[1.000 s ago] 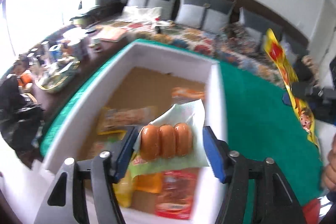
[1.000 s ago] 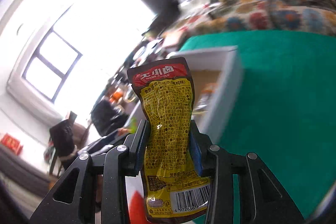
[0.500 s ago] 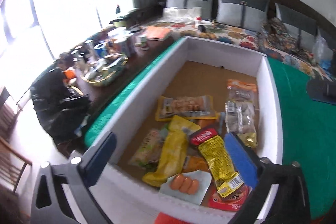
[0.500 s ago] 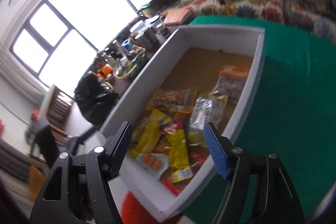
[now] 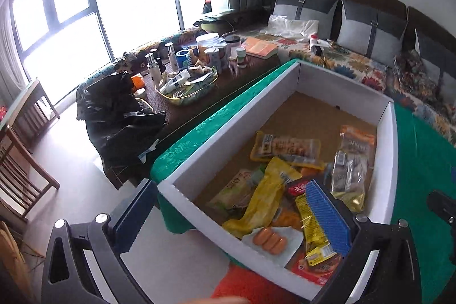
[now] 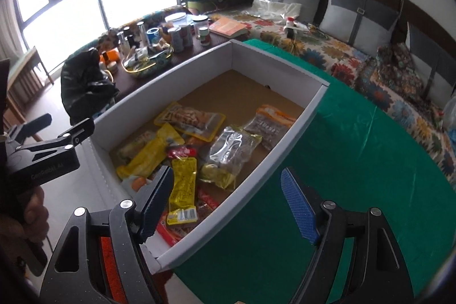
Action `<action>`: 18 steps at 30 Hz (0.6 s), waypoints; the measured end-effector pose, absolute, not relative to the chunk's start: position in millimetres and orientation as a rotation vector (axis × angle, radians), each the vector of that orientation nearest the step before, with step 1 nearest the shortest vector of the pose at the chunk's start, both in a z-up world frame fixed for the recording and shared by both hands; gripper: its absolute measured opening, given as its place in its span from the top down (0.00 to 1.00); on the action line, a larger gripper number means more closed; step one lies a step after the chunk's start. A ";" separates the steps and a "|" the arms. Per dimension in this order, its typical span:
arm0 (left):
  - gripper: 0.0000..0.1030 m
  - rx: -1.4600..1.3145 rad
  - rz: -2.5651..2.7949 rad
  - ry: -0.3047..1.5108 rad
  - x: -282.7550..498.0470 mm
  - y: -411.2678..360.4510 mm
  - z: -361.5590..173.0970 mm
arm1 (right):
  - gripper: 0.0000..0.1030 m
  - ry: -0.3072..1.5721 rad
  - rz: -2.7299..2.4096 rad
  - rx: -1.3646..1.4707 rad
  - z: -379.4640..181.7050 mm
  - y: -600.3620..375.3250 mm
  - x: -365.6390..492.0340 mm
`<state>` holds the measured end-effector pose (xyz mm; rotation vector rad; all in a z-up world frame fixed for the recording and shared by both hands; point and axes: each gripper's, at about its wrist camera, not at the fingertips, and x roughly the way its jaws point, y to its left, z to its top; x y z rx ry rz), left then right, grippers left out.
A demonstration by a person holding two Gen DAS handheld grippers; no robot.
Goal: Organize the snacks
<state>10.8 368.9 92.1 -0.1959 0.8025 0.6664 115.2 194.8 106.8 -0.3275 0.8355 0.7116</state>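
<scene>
Green cloth [image 6: 356,161] covers the work table, and a white-walled box [image 6: 290,133] with a brown floor rests on it; a floral-covered sofa [image 6: 327,53] with grey cushions runs behind the box, and a dark side table crowded with jars and bottles [image 5: 211,53] stands beyond the box's left wall, under a bright window.

Snack packets lie heaped in the near half of the box; the far half of the floor is bare. A yellow packet with a red top [image 6: 182,184] lies flat near the front wall, barcode end towards the camera; a long plain yellow pouch [image 5: 262,204] lies just left of it; a white packet showing three sausages [image 5: 270,240] sits against the front wall; a clear silver-and-yellow pouch [image 6: 230,155] lies to the right of the red-topped packet, close to the box's right wall; an orange-topped packet [image 6: 270,121] lies behind that; a yellow-edged packet of nuts [image 6: 191,118] lies furthest back.

Left gripper [image 5: 230,221]: fingers spread fully apart, nothing between them; it hangs over the box's front left corner, one finger outside the wall, the other above the packets.

Right gripper [image 6: 228,201]: jaws opening, nothing clamped; the box's front right corner shows between the fingers; the left finger [image 6: 156,198] stands over the red-topped packet's edge, the right finger over the cloth.
</scene>
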 end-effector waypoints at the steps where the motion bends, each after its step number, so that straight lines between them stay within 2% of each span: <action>1: 0.00 -0.200 0.664 0.807 10.0 369.9 90.7 | 0.22 0.832 0.709 -0.335 106.8 196.3 112.9; 18: 0.00 -0.245 0.564 0.832 1.9 377.8 95.6 | 0.22 0.858 0.679 -0.367 97.6 215.0 101.7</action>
